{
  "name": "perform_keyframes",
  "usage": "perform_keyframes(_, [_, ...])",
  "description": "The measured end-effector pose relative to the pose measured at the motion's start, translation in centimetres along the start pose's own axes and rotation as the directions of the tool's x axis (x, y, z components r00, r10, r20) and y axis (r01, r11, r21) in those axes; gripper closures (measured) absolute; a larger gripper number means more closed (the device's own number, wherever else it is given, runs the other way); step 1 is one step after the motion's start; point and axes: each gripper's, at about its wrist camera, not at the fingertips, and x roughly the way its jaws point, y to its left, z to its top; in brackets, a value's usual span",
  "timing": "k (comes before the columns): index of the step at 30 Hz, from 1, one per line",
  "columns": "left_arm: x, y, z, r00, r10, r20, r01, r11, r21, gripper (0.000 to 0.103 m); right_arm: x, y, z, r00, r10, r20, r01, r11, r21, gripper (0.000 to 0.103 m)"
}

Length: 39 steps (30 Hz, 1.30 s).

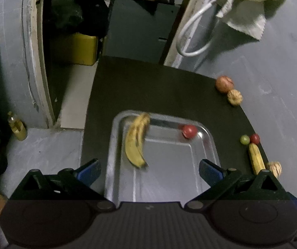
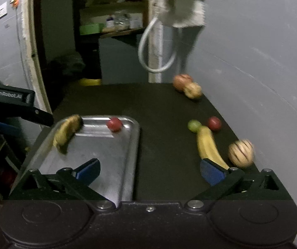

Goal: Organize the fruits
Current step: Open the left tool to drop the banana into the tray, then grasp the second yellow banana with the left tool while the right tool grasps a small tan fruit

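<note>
A steel tray (image 1: 208,145) (image 2: 135,145) sits on a black table. A spotted banana (image 1: 136,141) (image 2: 66,132) lies along its left side and a small red fruit (image 1: 189,131) (image 2: 114,124) rests at its far rim. My left gripper (image 1: 148,171) hovers open over the tray's near half, holding nothing. My right gripper (image 2: 149,171) is open above the tray's right rim and bare table. On the table's right lie a second banana (image 1: 256,158) (image 2: 208,145), a green fruit (image 1: 244,139) (image 2: 193,125), a red fruit (image 1: 254,138) (image 2: 214,123) and a striped tan fruit (image 1: 275,168) (image 2: 241,153).
At the far right corner an apple (image 1: 223,84) (image 2: 180,82) touches a second tan fruit (image 1: 234,97) (image 2: 193,90). The grey wall (image 2: 252,62) runs along the table's right edge. A white hose (image 1: 192,35) hangs behind. The left gripper's body (image 2: 13,103) shows at left.
</note>
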Motion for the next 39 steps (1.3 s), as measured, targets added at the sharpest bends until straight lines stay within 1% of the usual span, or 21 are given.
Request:
perform_keyframes(7, [-0.7, -3.5, -2.6, 0.999, -0.012, -0.051, 0.016, 0.998, 0.068, 0.001, -2.9, -3.7, -3.7, 0.997, -0.062, -0.053, 0.065, 0.996, 0.067, 0.001])
perform_keyframes(12, [-0.4, -6.2, -5.0, 0.994, -0.022, -0.11, 0.036, 0.992, 0.123, 0.001, -4.4, -6.2, -6.0, 0.99, -0.107, -0.096, 0.117, 0.987, 0.111, 0.001])
perform_keyframes(16, [-0.2, -8.6, -6.8, 0.987, -0.033, -0.156, 0.061, 0.982, 0.177, 0.001, -5.3, -7.8, -7.4, 0.984, -0.133, -0.116, 0.148, 0.98, 0.135, 0.001])
perform_keyframes(22, [0.5, -12.3, -9.2, 0.974, -0.045, -0.221, 0.105, 0.958, 0.267, 0.001, -6.2, -9.8, -9.0, 0.976, -0.169, -0.133, 0.191, 0.967, 0.169, 0.001])
perform_keyframes(25, [1.0, -13.8, -9.8, 0.97, -0.041, -0.24, 0.114, 0.947, 0.3, 0.001, -6.1, -10.6, -9.6, 0.974, -0.181, -0.135, 0.204, 0.962, 0.183, 0.001])
perform_keyframes(32, [2.3, -16.3, -10.1, 0.965, -0.029, -0.26, 0.12, 0.932, 0.341, 0.001, -5.8, -11.9, -10.8, 0.966, -0.212, -0.15, 0.241, 0.947, 0.213, 0.001])
perform_keyframes(39, [3.8, -17.8, -9.7, 0.963, -0.024, -0.269, 0.121, 0.929, 0.35, 0.001, -5.5, -12.7, -11.1, 0.965, -0.217, -0.149, 0.247, 0.943, 0.224, 0.001])
